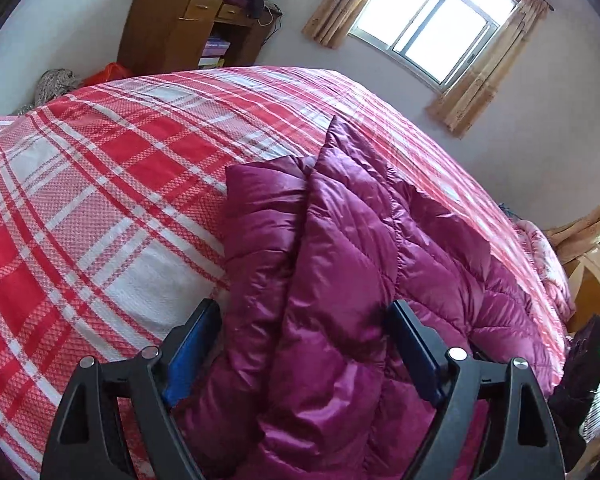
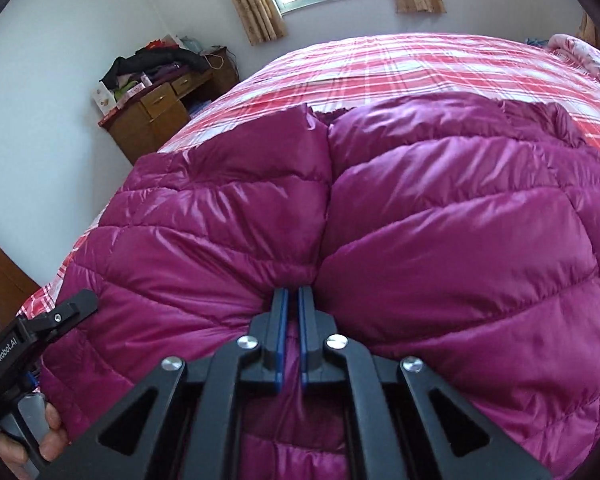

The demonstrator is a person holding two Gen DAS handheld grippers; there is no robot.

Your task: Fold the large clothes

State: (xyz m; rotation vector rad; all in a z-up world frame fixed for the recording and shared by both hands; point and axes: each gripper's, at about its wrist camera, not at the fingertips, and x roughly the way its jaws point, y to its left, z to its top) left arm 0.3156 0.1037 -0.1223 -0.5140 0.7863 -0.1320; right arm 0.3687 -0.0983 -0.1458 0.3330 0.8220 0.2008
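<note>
Right gripper (image 2: 293, 300): clenched on a pinch of the magenta quilted down jacket (image 2: 420, 240); blue-lined fingers nearly together, fabric bunching at their tips.
Left gripper (image 1: 304, 320): released, its fingers spread wide, straddling a folded edge of the jacket (image 1: 340, 260) without pressing it; in the right wrist view its black body (image 2: 40, 332) shows at lower left, gripped by the person's hand (image 2: 48, 440).
Jacket: lies on the bed, puffy and shiny, one panel folded over another; a seam or overlap line runs away from the right gripper down the middle.
Surface: bed covered by a red-and-white plaid bedspread (image 1: 100, 200), bare to the left of the jacket and beyond it.
Far end of bed: pink patterned bedding (image 2: 580, 56) bunched at the corner.
Room: pale walls; window (image 1: 432, 28) with beige curtains (image 1: 472, 92) drawn to both sides.
Cabinet (image 1: 180, 36): brown wood, two drawers, standing against the wall past the bed; clothes and boxes piled on top, boxes stacked in its open shelf.
Floor by cabinet: an orange bag (image 1: 108, 74) and a grey bundle (image 1: 54, 84).
</note>
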